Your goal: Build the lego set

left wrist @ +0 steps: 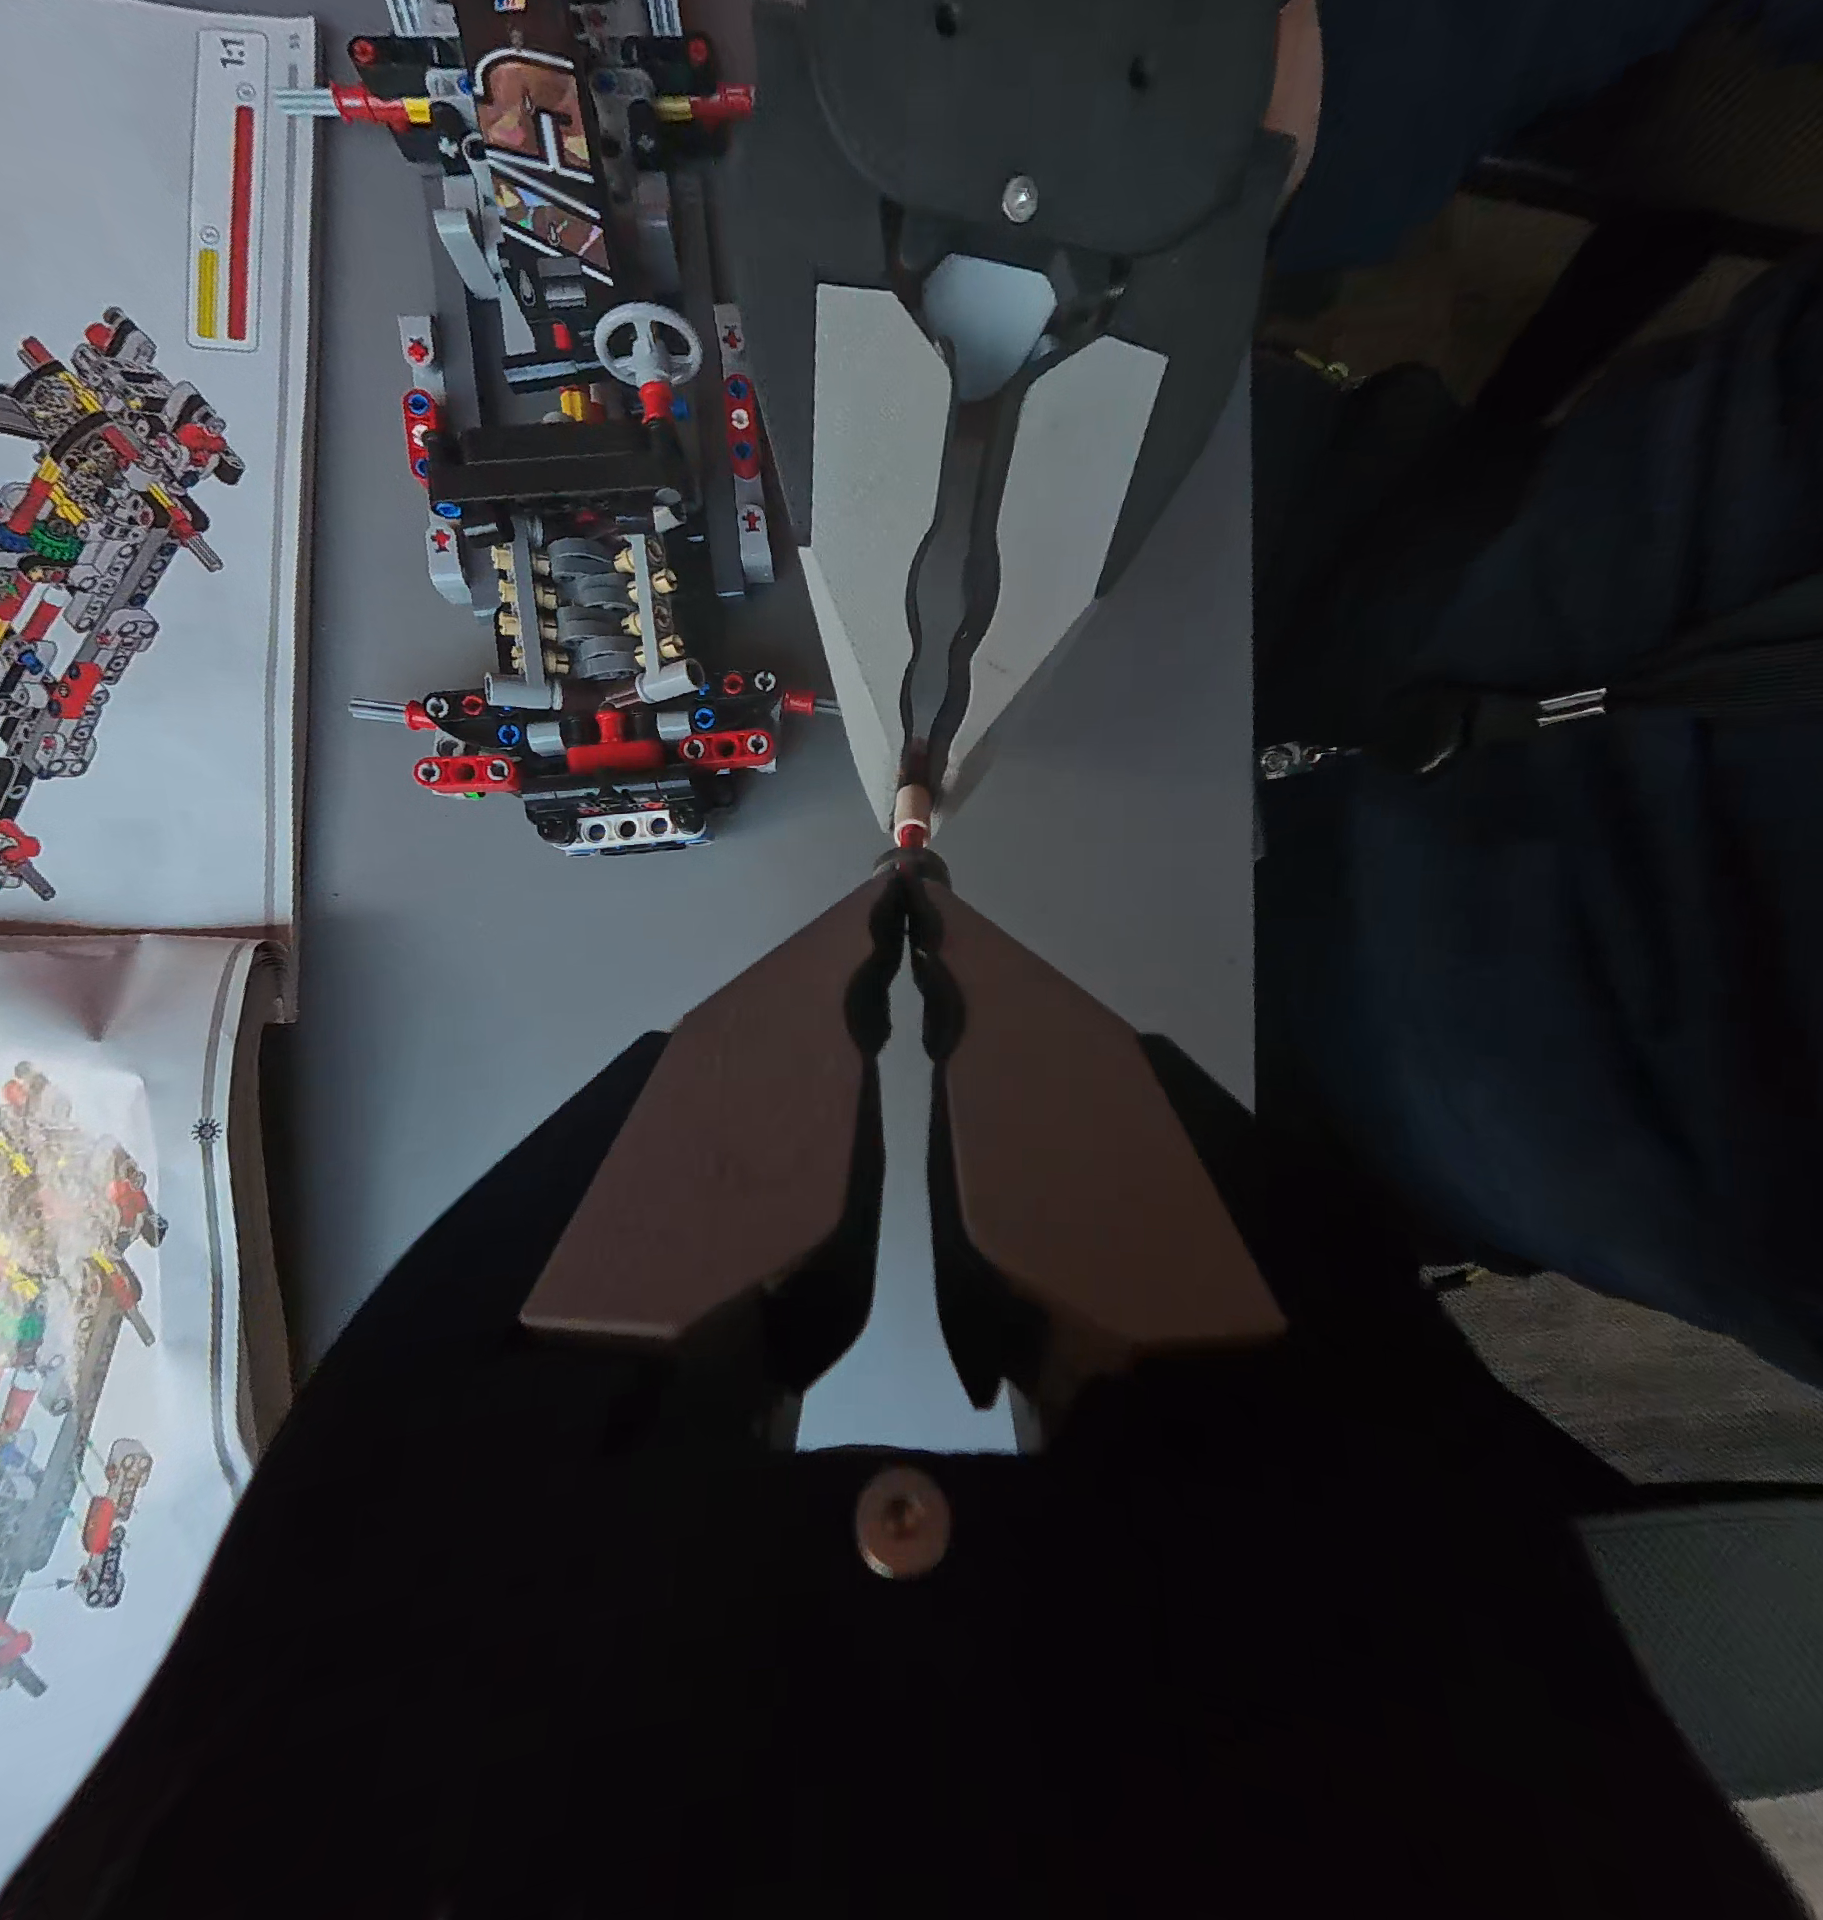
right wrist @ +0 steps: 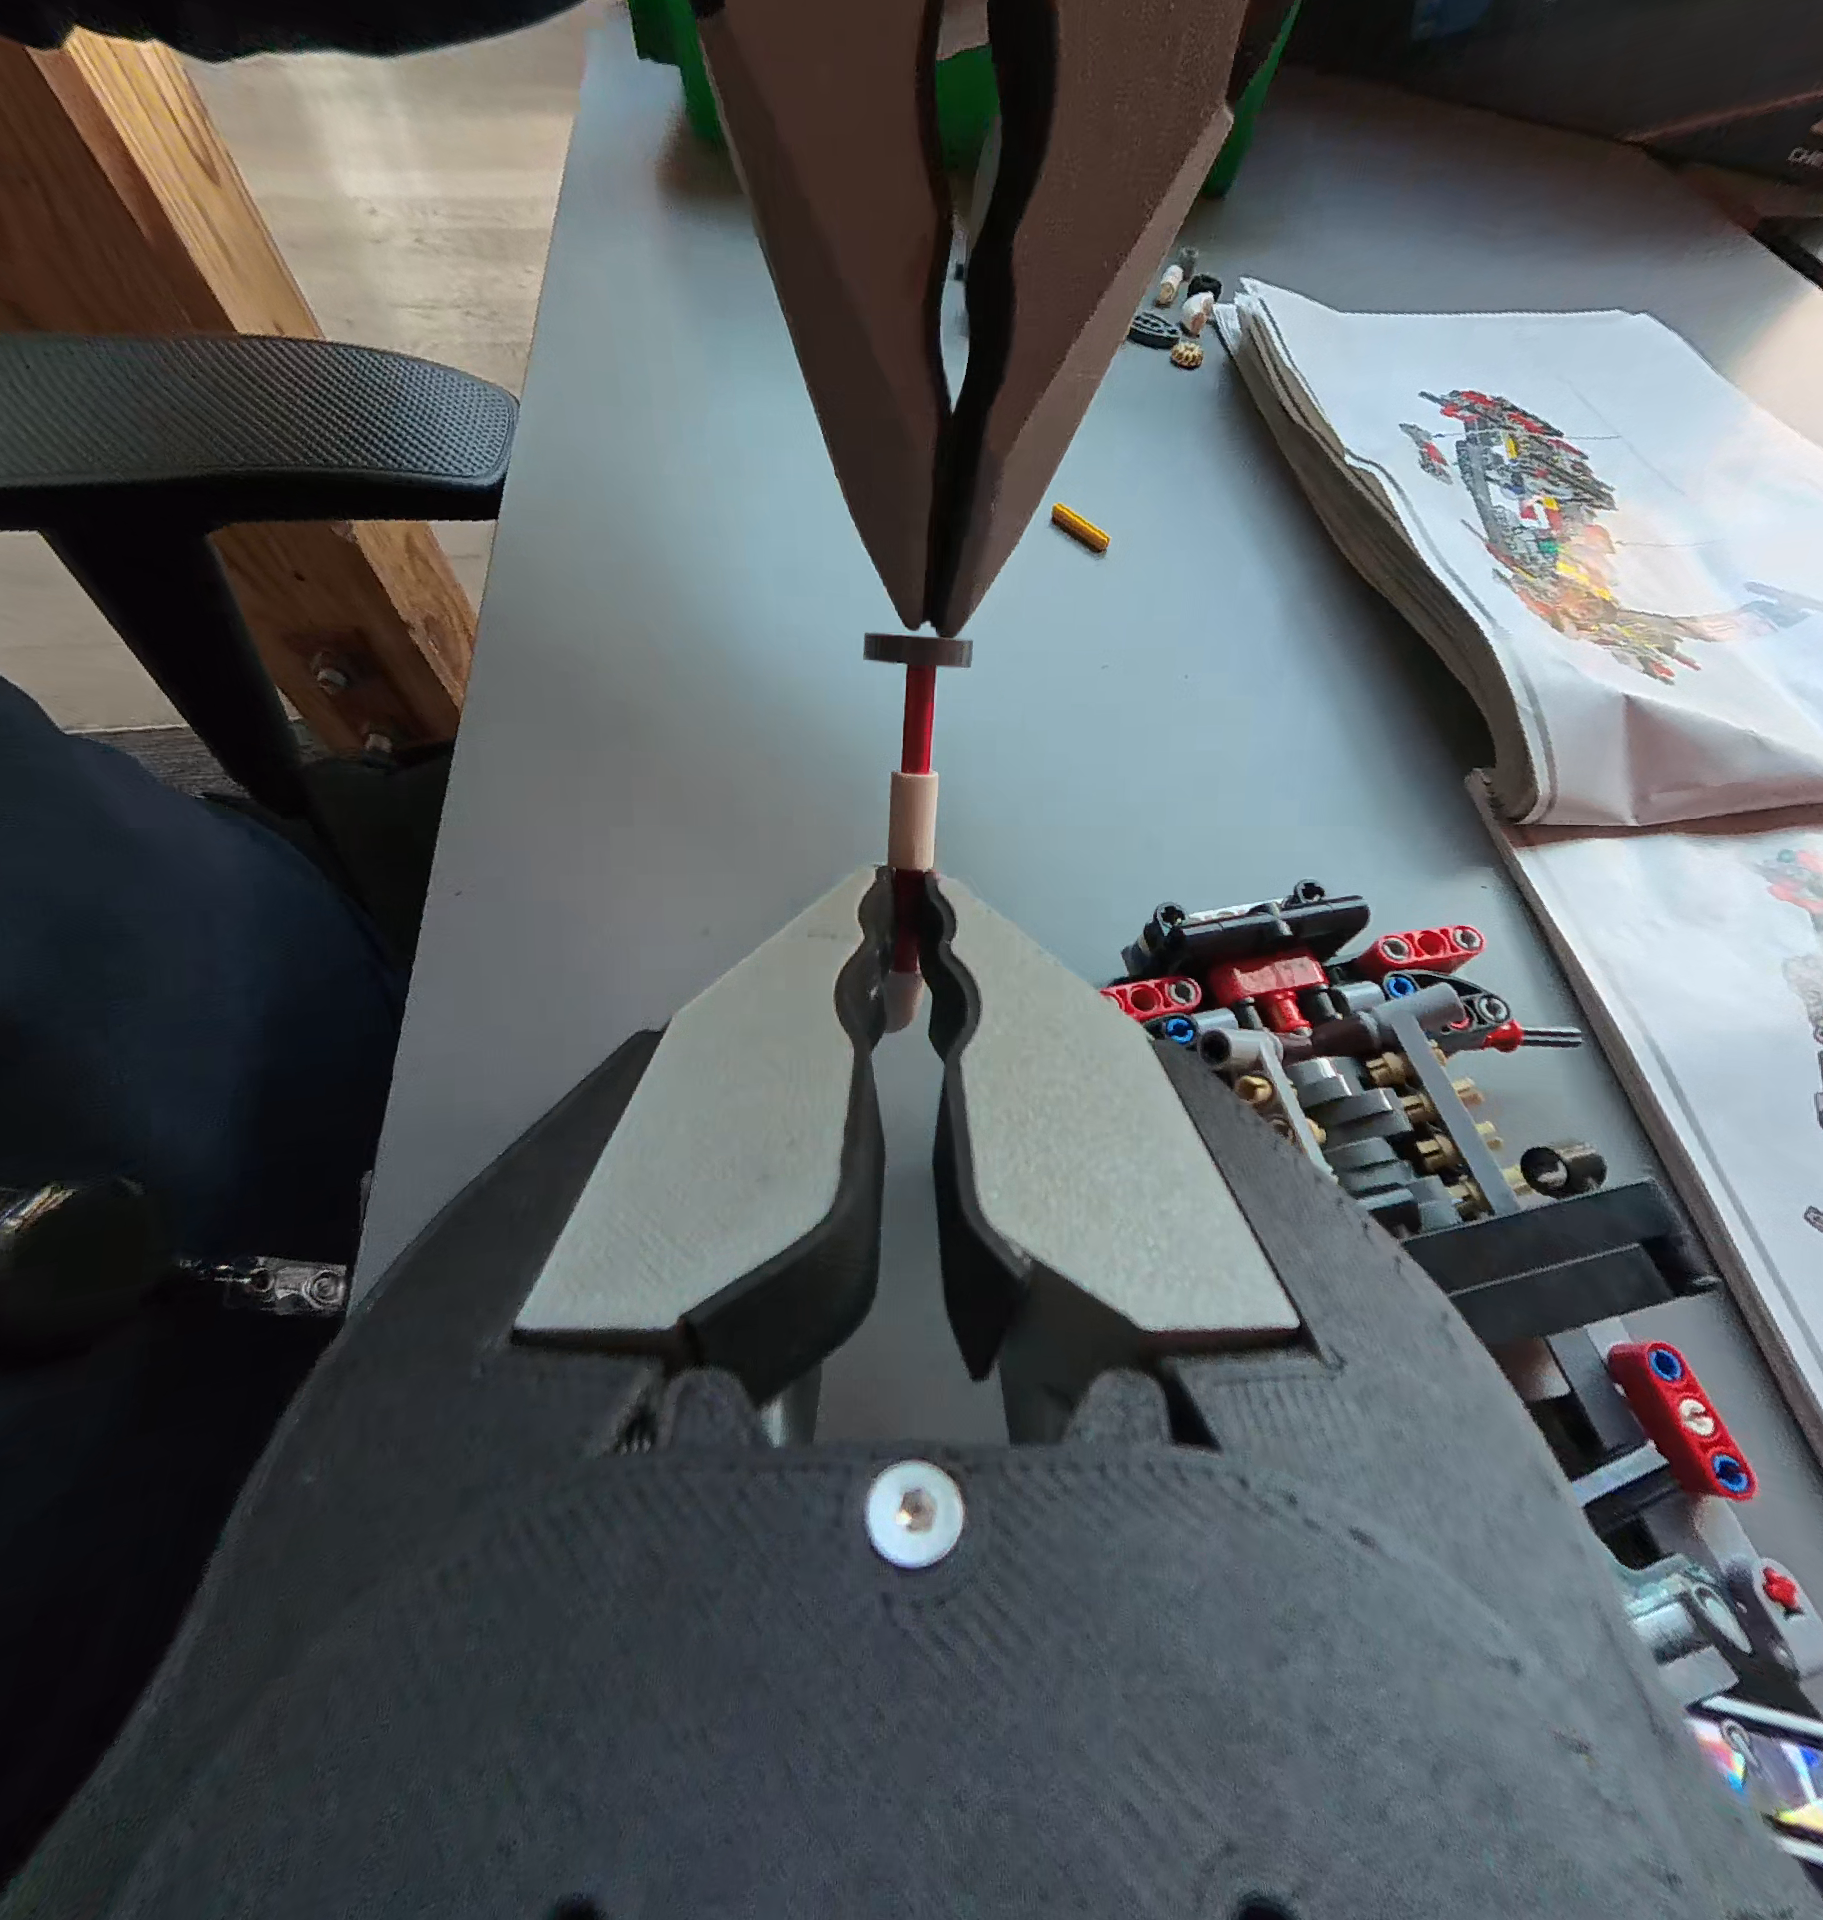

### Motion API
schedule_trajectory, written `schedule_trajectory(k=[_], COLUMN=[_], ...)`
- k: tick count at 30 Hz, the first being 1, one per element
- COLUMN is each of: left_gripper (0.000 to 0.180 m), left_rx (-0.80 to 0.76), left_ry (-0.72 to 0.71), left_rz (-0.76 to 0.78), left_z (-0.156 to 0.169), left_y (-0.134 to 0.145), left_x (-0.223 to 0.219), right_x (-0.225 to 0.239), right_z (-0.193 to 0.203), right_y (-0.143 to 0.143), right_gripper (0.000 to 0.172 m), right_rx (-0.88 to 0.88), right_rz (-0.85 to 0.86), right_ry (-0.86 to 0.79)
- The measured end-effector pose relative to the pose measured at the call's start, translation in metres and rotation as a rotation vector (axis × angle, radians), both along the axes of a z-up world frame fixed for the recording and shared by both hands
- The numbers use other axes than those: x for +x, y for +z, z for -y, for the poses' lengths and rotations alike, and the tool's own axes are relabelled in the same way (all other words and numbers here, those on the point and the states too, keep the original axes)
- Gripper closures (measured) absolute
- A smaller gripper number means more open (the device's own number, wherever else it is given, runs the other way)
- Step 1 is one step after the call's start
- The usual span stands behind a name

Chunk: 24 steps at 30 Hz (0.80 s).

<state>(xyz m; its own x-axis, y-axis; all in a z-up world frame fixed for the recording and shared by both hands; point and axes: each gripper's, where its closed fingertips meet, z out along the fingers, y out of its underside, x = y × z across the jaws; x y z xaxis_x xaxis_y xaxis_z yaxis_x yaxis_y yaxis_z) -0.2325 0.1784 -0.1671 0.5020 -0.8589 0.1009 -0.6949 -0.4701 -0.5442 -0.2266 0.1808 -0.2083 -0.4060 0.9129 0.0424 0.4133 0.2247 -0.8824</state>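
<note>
While our right gripper (right wrist: pixel 909 914) clamps the red plastic axle (right wrist: pixel 918 717), our left gripper (left wrist: pixel 905 883) pinches its dark grey disc (right wrist: pixel 917 650)

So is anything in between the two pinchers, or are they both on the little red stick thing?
Only the stick itself. The right gripper pinches the red axle just below its tan sleeve. The left gripper meets the dark disc at the axle's far end. Nothing else shows between them over the grey table.
</note>
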Motion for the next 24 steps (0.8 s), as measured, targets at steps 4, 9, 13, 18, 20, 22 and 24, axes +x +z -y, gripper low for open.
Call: schedule_trajectory(k=[4, 9, 13, 18, 20, 22, 24], left_gripper=[0.180, 0.179, 0.178, 0.176, 0.169, 0.174, 0.180], left_rx=[-0.004, 0.134, 0.283, 0.347, 0.310, 0.329, 0.346], left_ry=[-0.032, -0.209, -0.263, -0.282, -0.257, -0.227, -0.215], left_rz=[0.001, -0.116, -0.075, -0.096, -0.042, -0.003, 0.042], left_z=[0.007, 0.015, 0.014, 0.020, 0.025, 0.024, 0.024], left_y=[-0.006, -0.019, -0.019, -0.046, -0.056, -0.061, -0.061], left_x=[-0.002, -0.005, -0.004, -0.013, -0.015, -0.016, -0.016], right_x=[0.000, 0.004, 0.005, 0.006, 0.006, 0.006, 0.006], right_z=[0.004, 0.016, 0.017, 0.020, 0.019, 0.020, 0.020], right_y=[-0.005, -0.014, -0.014, -0.031, -0.035, -0.036, -0.036], right_gripper=[0.170, 0.170, 0.170, 0.170, 0.170, 0.170, 0.170], right_rx=[-0.024, -0.154, -0.255, -0.254, -0.291, -0.301, -0.303], right_rz=[0.048, 0.191, 0.253, 0.386, 0.433, 0.467, 0.490], right_ry=[0.042, 0.177, 0.216, 0.224, 0.218, 0.222, 0.228])
